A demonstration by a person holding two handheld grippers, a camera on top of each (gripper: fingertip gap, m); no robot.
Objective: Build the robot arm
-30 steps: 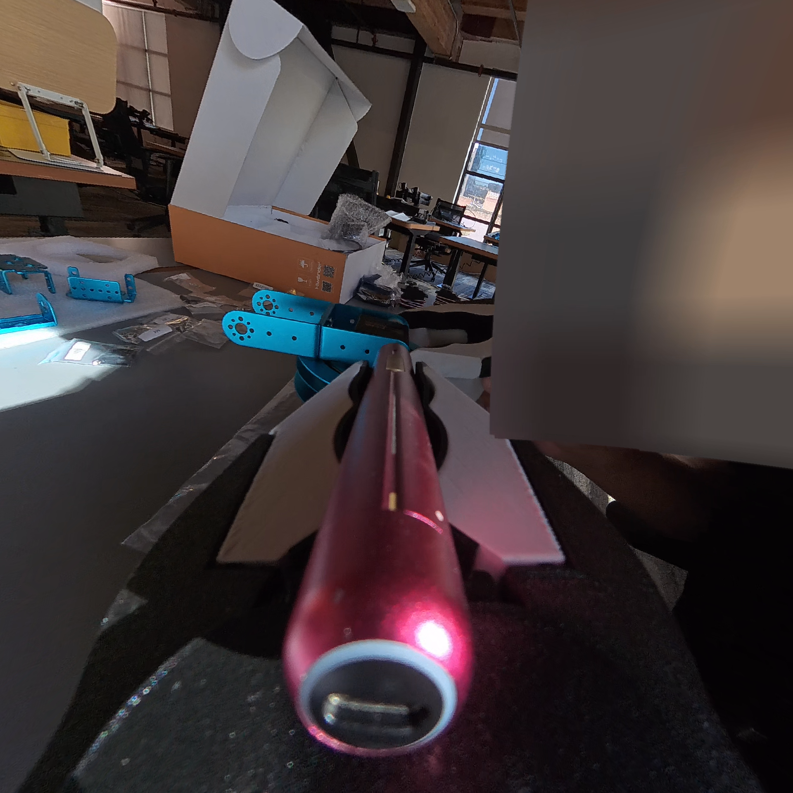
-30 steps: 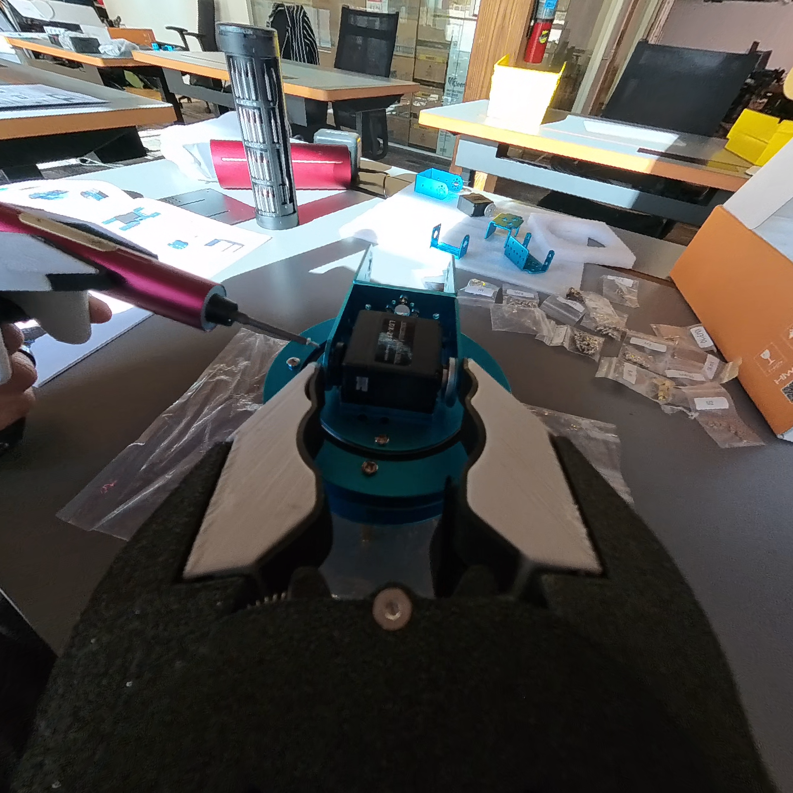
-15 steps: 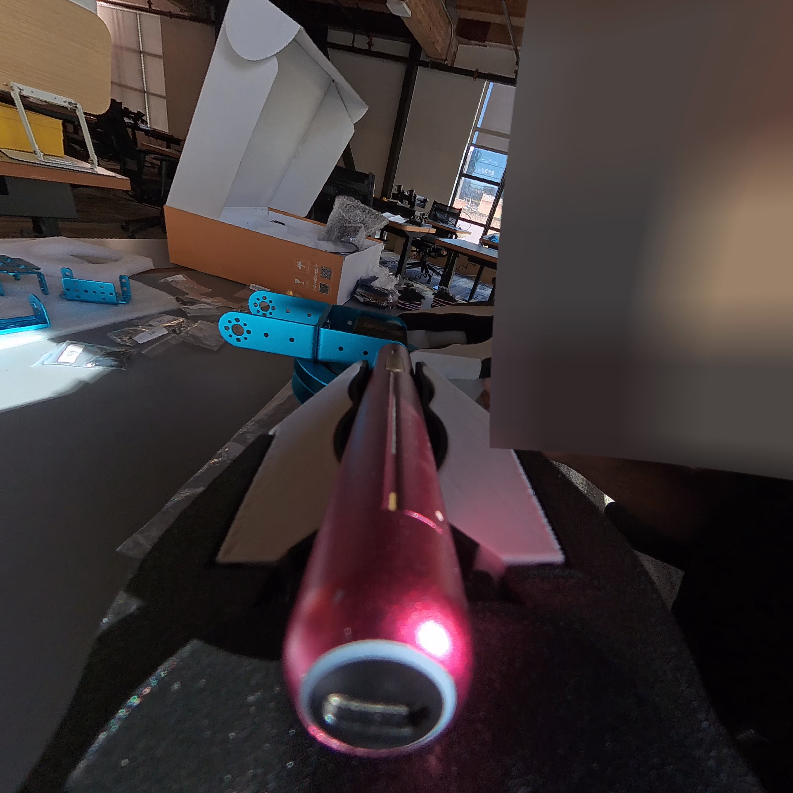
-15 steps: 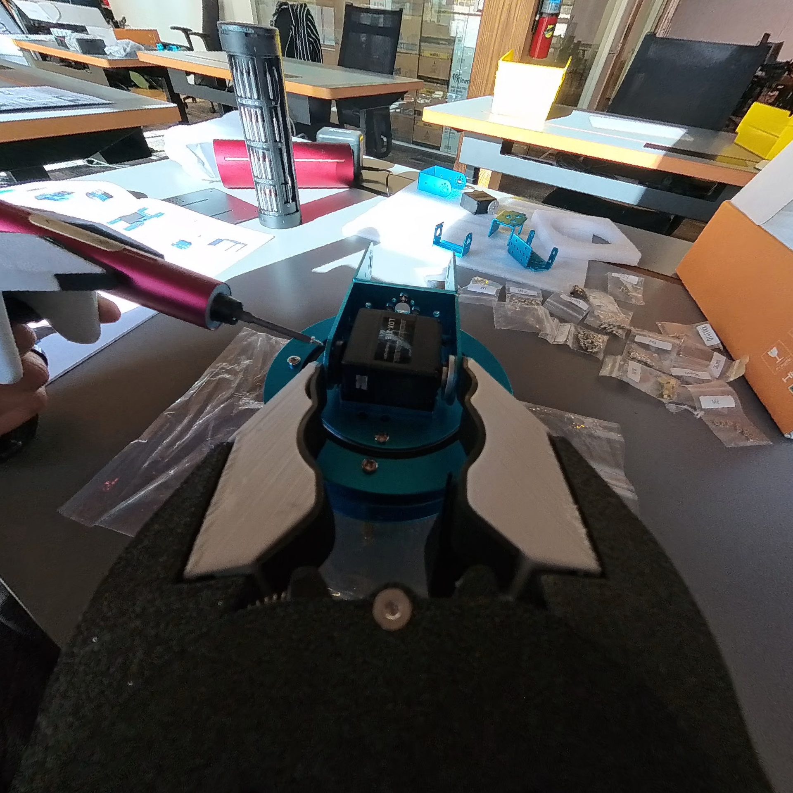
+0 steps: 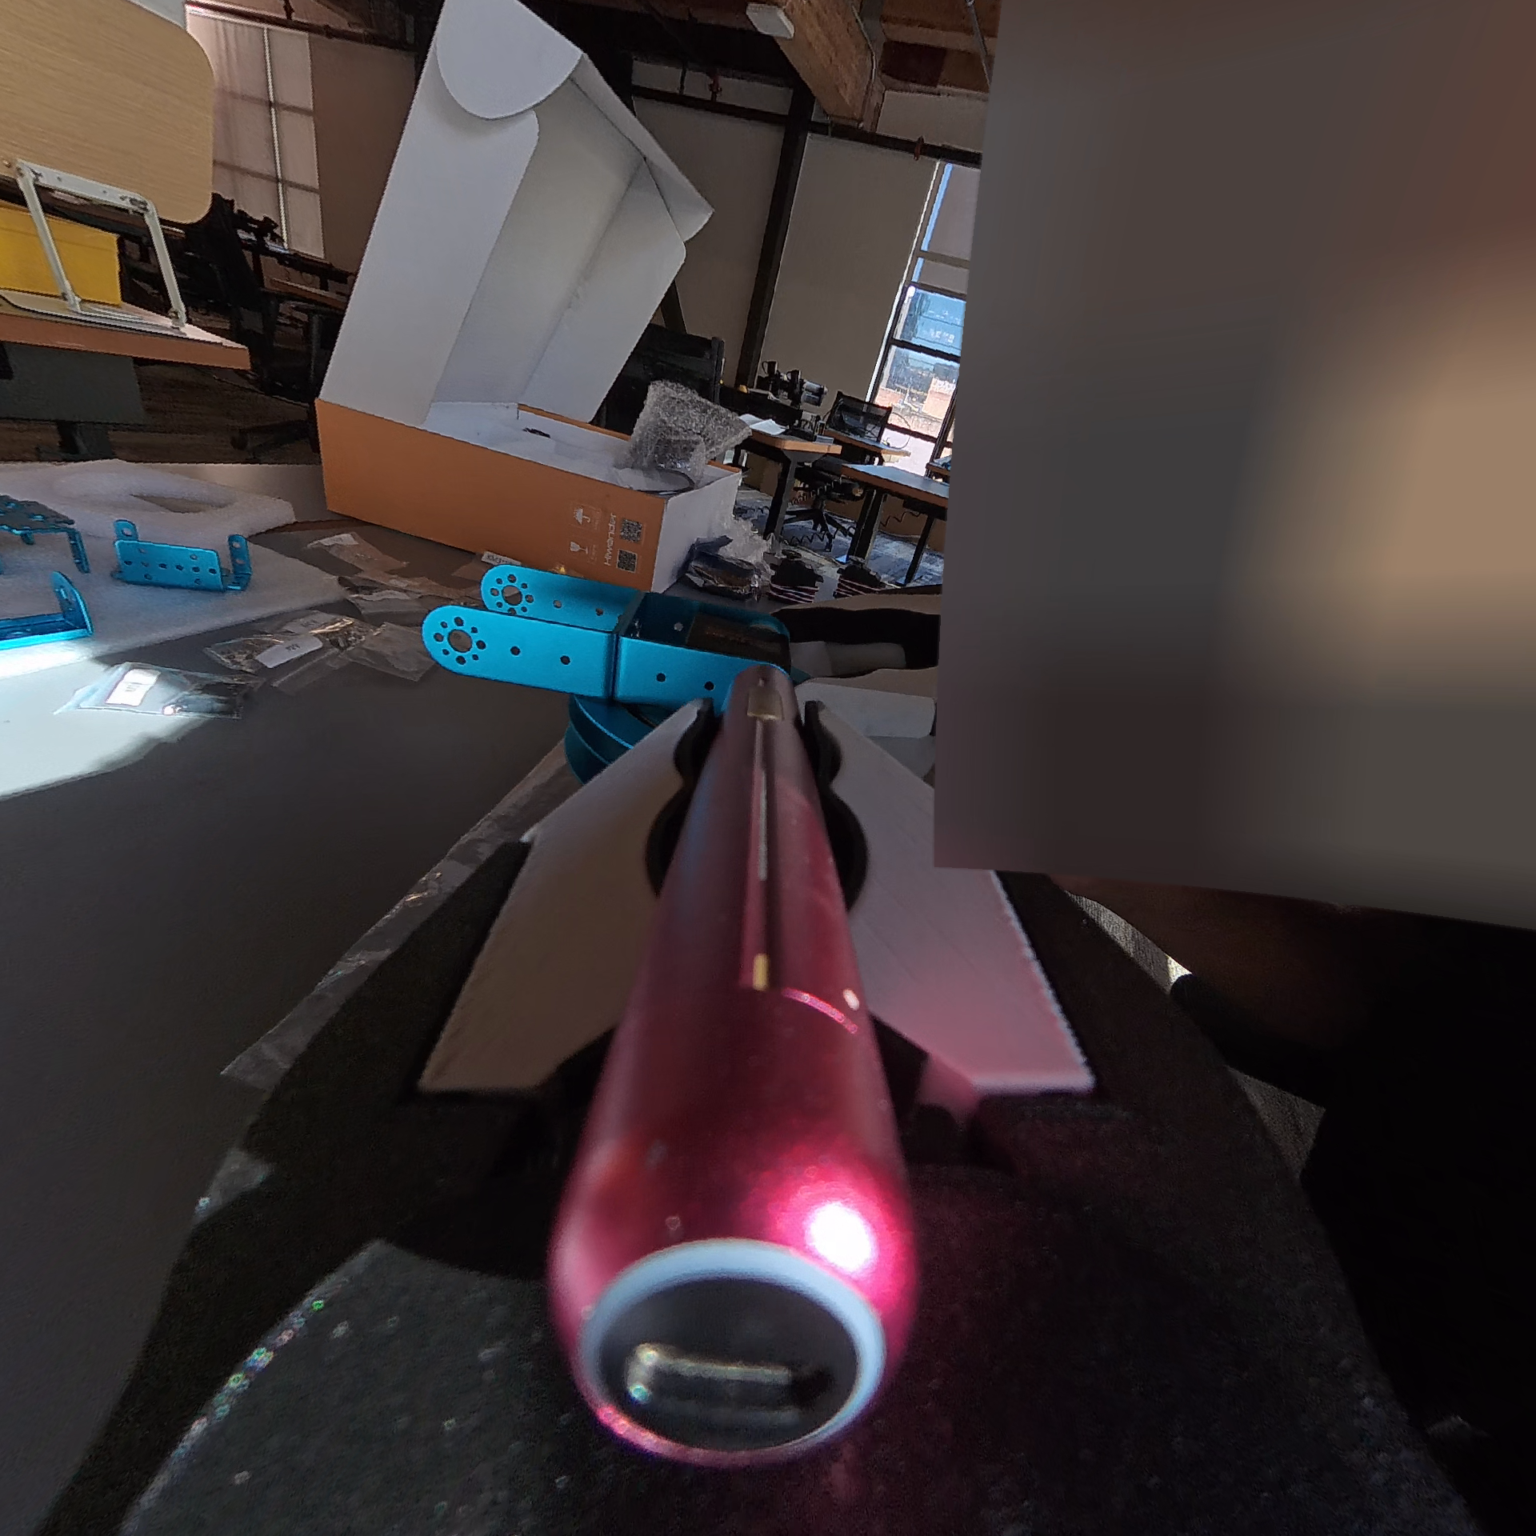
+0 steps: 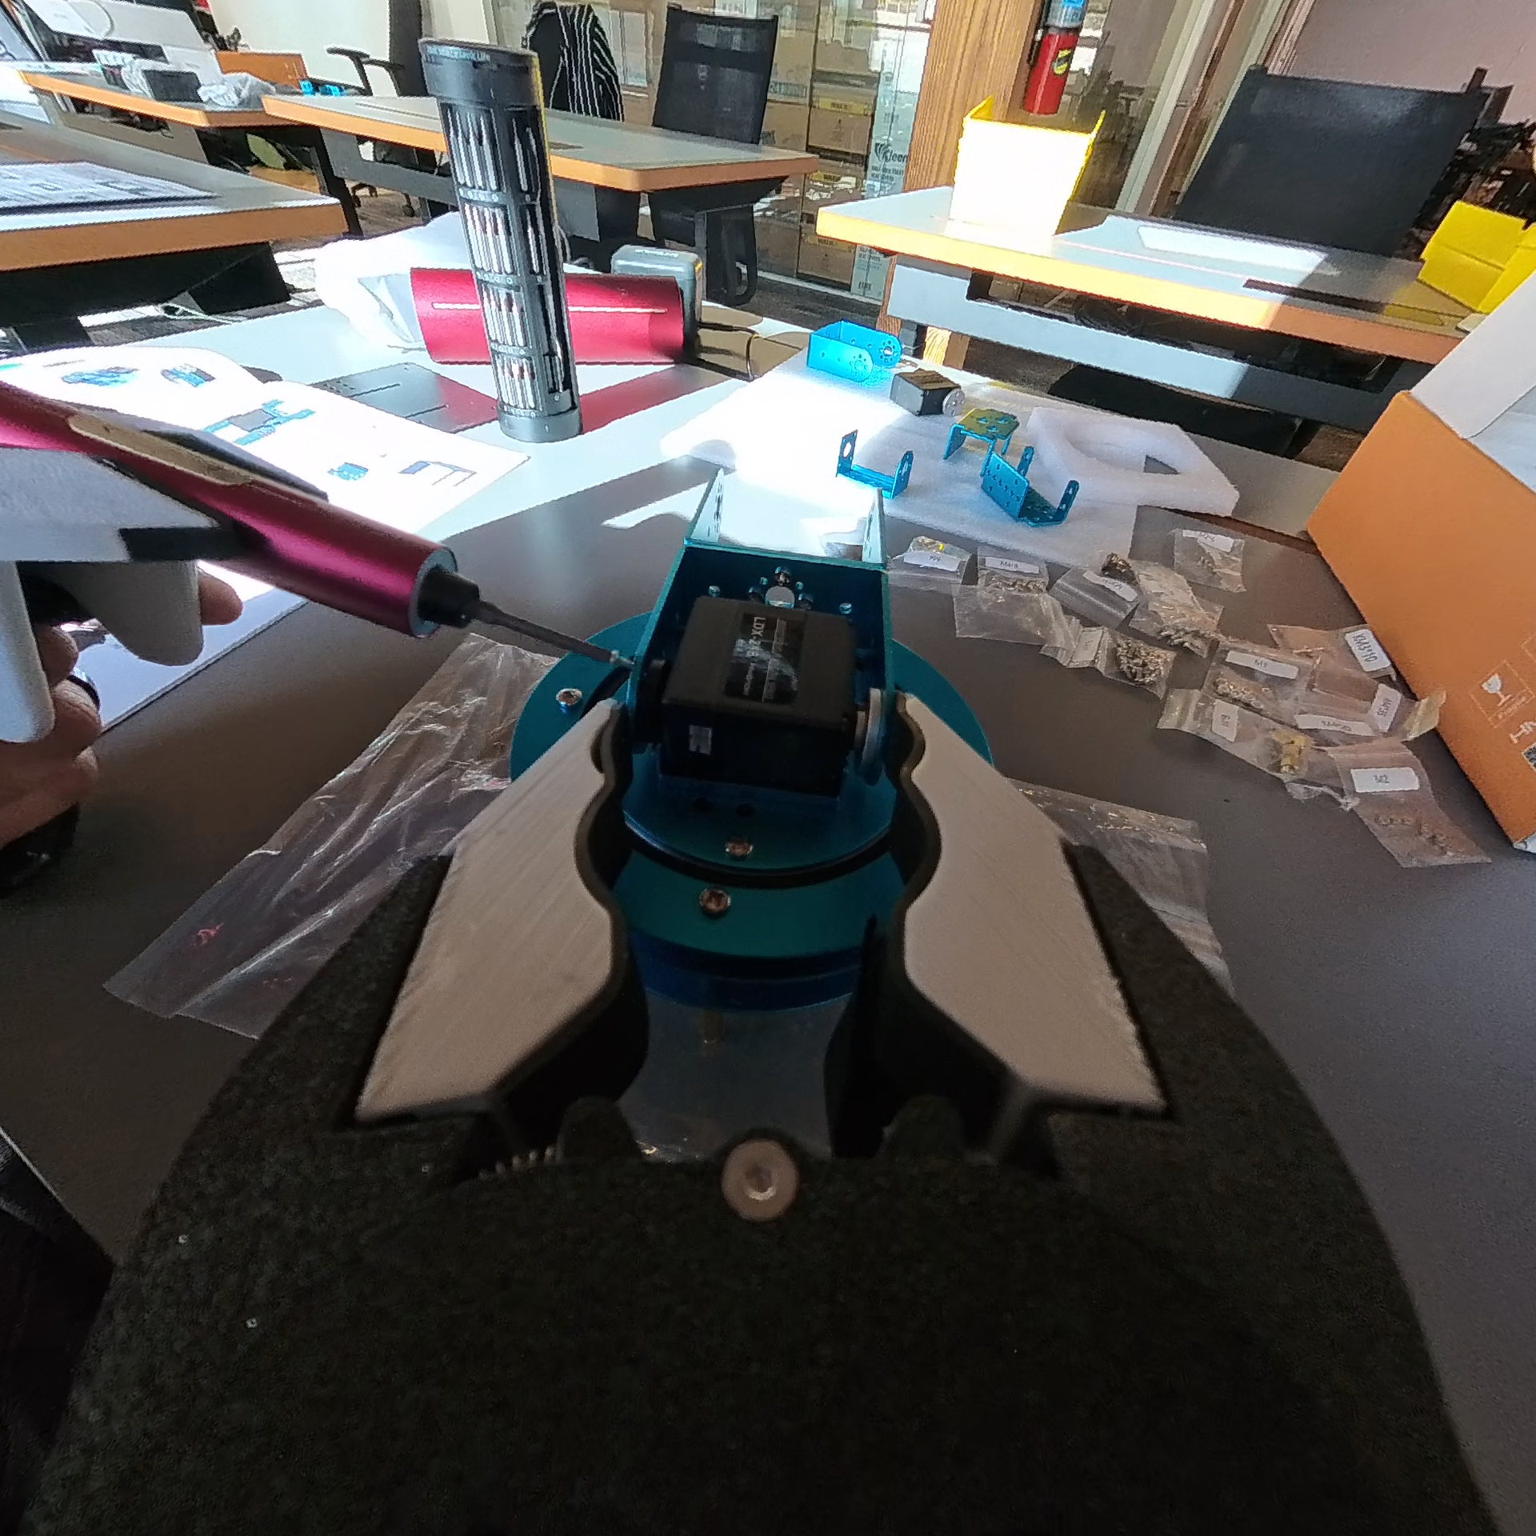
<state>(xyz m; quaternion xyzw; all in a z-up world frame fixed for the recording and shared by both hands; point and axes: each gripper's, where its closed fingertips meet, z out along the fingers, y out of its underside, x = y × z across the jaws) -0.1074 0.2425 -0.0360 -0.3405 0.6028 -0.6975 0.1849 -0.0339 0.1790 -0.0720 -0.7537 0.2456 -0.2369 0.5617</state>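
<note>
My left gripper point(image 5: 752, 715) is shut on a red electric screwdriver point(image 5: 748, 1039) that runs forward between its fingers. In the right wrist view the screwdriver point(image 6: 316, 540) comes in from the left, and its bit tip point(image 6: 619, 658) touches the left side of a blue bracket point(image 6: 781, 565). The bracket holds a black servo point(image 6: 760, 665) and stands on a round blue base point(image 6: 947, 731). My right gripper point(image 6: 758, 723) is shut on the bracket's two sides. The bracket also shows in the left wrist view point(image 5: 565, 640).
A clear plastic bag point(image 6: 332, 831) lies under the base. Several small screw bags point(image 6: 1247, 690) lie to the right, beside an orange and white open box point(image 5: 499, 490). Loose blue brackets point(image 6: 1014, 482) on white foam, a black bit-holder cylinder point(image 6: 515, 249) and a printed sheet point(image 6: 291, 432) stand behind.
The servo and bracket have turned slightly between my right fingers. The screwdriver bit stays at the bracket's left side. Both grippers have barely moved.
</note>
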